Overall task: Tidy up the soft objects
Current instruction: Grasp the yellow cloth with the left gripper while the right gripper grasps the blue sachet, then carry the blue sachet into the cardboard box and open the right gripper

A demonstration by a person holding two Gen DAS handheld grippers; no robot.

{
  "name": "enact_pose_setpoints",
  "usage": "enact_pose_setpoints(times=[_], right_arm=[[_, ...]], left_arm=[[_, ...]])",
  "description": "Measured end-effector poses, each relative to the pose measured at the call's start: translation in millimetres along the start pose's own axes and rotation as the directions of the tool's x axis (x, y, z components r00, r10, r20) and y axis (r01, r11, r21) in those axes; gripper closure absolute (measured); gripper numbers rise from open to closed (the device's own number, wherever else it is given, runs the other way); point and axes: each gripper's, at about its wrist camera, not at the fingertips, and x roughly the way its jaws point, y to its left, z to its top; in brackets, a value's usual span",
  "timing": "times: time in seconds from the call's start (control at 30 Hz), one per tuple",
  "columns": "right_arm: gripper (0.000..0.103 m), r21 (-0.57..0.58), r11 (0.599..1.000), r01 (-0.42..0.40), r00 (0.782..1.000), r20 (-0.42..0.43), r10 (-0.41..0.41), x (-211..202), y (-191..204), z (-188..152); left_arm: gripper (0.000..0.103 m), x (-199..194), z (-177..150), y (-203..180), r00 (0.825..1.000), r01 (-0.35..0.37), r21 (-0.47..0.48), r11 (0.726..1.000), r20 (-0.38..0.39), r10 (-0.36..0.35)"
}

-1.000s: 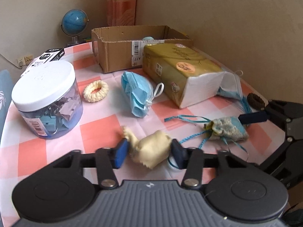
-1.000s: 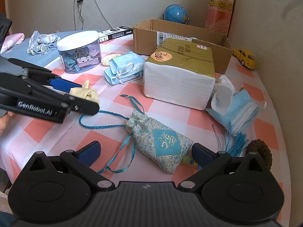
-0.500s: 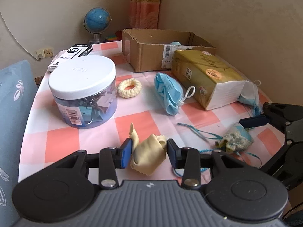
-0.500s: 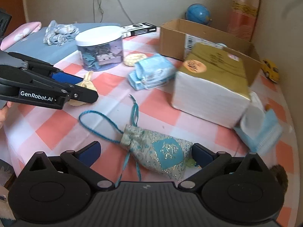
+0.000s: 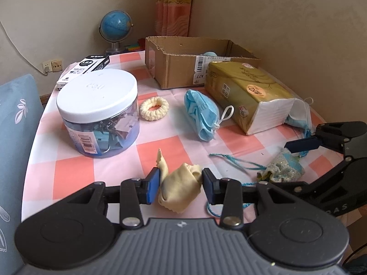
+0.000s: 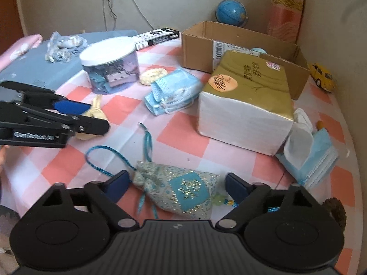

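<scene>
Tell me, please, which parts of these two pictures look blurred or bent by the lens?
Left wrist view: the sachet and its cord are smeared, the wall edges bow, and the jar is sharp. Right wrist view: the left claw is slightly soft, and the table edge curves.

box contents mostly hidden, perhaps ball

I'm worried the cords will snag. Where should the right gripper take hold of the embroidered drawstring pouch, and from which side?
Grip the drawstring pouch across its plump middle, at the blue patch, coming down from above. It lies flat along the line between the right gripper's closing fingers, so they meet its cinched neck and tasselled end; turning the wrist would probably help. The blue cord trails off from the neck, clear of the middle.
</scene>
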Motion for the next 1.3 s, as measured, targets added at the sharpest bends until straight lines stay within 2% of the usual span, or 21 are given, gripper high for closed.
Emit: enact_pose_setpoints(times=[0.1, 0.23, 0.4, 0.73, 1.0, 1.03, 1.07, 1.1, 1.13, 1.3], right_arm=[[0.022, -0.005, 1.000, 0.015, 1.000, 0.004, -0.015, -1.8, 1.8, -1.1], [0.038, -0.010, 1.000, 0.027, 1.000, 0.003, -0.027, -5.4, 3.1, -1.5], [0.045, -0.017, 1.000, 0.024, 1.000, -0.013, -0.024, -8.5, 2.3, -0.8], [0.046, -0.040, 0.999, 0.016, 1.000, -0.006, -0.017, -34.9, -4.0, 6.2], [0.046, -0.047, 0.998, 0.049, 0.998, 0.039, -0.047, -64.5, -18.1, 23.5], [0.046, -0.050, 0.997, 0.058, 0.997, 0.045, -0.055, -67.2, -19.6, 25.4], [0.046, -0.050, 0.997, 0.061, 0.997, 0.049, -0.059, -69.4, -20.9, 26.8], [0.046, -0.046, 0.997, 0.063, 0.997, 0.053, -0.060, -70.8, -22.5, 27.6], [0.046, -0.042, 0.997, 0.064, 0.997, 0.055, -0.062, -72.2, -23.5, 28.0], [0.046, -0.036, 0.997, 0.062, 0.997, 0.053, -0.060, -71.0, -25.5, 27.5]], left_arm=[[0.064, -1.7, 1.0, -0.4, 1.000, 0.001, 0.006, 1.000, 0.001, -0.001], [0.064, -4.8, 2.7, -1.1, 1.000, 0.008, 0.019, 1.000, -0.003, -0.008], [0.064, -10.2, 3.9, -2.8, 1.000, 0.026, 0.057, 0.998, -0.018, -0.025], [0.064, -26.1, 8.9, -2.7, 0.998, 0.047, 0.129, 0.991, -0.044, -0.042], [0.064, -29.1, 11.2, -7.3, 0.998, 0.061, 0.169, 0.984, -0.034, -0.056], [0.059, -28.2, 9.8, -7.7, 0.998, 0.059, 0.172, 0.983, -0.036, -0.054], [0.046, -25.8, 7.6, -8.4, 0.998, 0.059, 0.176, 0.983, -0.042, -0.052], [0.042, -24.7, 5.3, -9.1, 0.998, 0.058, 0.179, 0.982, -0.045, -0.051], [0.039, -23.9, 2.8, -10.0, 0.998, 0.057, 0.184, 0.981, -0.048, -0.049], [0.039, -19.1, -8.8, -10.2, 0.996, 0.068, 0.188, 0.980, -0.076, -0.055]])
